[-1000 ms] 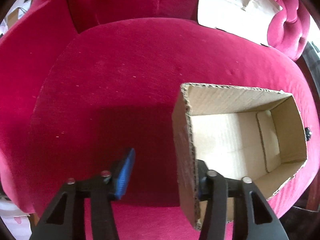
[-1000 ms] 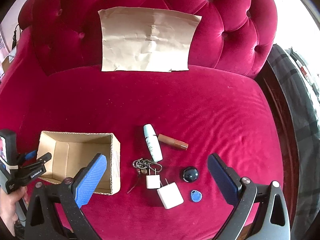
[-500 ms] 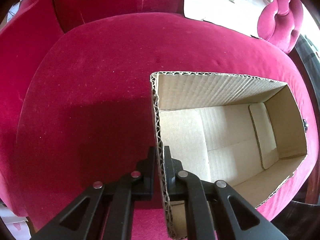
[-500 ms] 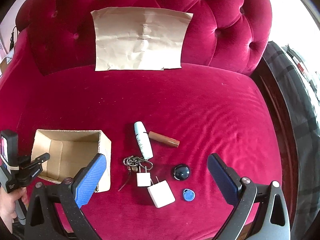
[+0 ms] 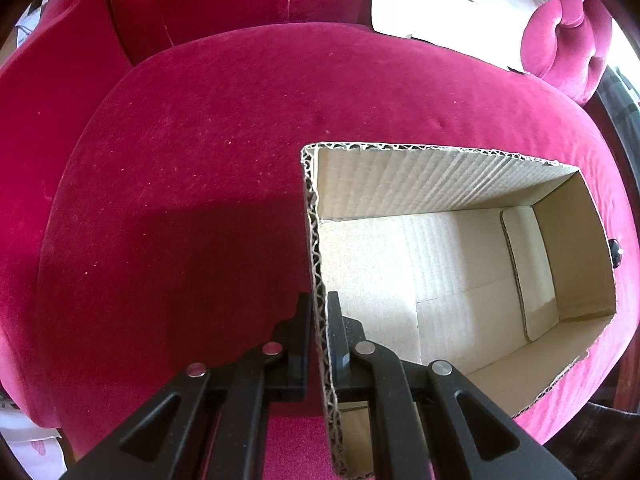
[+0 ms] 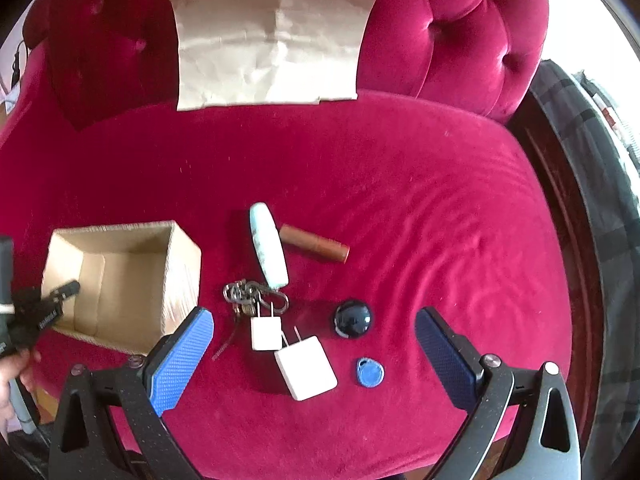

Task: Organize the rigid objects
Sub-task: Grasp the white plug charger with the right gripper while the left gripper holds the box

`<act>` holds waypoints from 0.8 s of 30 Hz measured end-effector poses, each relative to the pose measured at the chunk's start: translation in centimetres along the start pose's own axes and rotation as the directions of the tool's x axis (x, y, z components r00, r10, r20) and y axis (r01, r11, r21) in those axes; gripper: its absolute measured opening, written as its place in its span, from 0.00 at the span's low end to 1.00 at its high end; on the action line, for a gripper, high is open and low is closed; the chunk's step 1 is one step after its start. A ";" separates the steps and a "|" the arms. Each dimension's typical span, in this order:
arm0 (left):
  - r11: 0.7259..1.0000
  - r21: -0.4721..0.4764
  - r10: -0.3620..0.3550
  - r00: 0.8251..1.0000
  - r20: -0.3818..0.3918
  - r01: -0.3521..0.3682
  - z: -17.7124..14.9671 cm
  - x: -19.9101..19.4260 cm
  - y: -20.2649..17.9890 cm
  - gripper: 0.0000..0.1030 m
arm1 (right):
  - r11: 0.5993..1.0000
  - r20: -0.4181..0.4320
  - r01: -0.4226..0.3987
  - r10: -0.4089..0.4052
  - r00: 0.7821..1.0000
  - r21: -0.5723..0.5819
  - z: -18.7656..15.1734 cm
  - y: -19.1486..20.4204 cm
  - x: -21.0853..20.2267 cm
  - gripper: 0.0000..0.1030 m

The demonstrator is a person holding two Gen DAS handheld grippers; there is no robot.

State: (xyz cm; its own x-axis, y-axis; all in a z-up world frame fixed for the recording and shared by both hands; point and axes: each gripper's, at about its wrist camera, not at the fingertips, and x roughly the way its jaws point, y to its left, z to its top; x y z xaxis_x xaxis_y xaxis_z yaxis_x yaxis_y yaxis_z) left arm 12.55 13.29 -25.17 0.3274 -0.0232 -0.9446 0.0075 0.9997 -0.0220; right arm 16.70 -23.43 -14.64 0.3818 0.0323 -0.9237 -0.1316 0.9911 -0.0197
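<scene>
While the left gripper (image 5: 319,334) stays pinched on the near wall of the empty cardboard box (image 5: 440,184), the right gripper (image 6: 314,354) hangs wide open, holding nothing, directly over the larger white plug adapter (image 6: 306,368); its long side runs diagonally between the pads, with the keys (image 6: 248,294) and tubes beyond.

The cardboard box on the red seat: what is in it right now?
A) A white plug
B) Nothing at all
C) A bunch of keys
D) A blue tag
B: the cardboard box shows only its bare floor, while the left gripper pinches its near wall. The white plugs, blue tag and keys lie on the seat outside it.
</scene>
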 end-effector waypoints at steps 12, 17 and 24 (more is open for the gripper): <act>1.000 -0.007 0.010 1.000 -0.002 -0.010 0.4 0.2 -0.3 0.05 | 0.999 -0.146 -0.003 -0.004 0.989 -0.054 -2.3 0.6 5.1 1.00; 1.000 -0.010 0.005 1.000 0.000 -0.005 0.4 0.3 -0.4 0.05 | 0.997 -0.194 -0.015 -0.001 0.981 -0.082 -3.7 0.9 6.8 1.00; 1.000 -0.012 0.005 1.000 0.000 -0.005 0.4 0.5 -0.1 0.05 | 0.996 -0.204 -0.021 0.004 0.979 -0.081 -4.5 0.7 8.7 0.99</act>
State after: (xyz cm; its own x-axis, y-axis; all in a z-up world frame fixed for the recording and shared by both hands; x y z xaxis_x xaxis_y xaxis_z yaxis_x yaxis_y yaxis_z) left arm 13.08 13.19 -25.49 0.3276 -0.0183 -0.9447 -0.0052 0.9998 -0.0211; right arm 15.83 -23.04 -24.42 0.1868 0.0097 -0.9823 -0.2133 0.9765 -0.0309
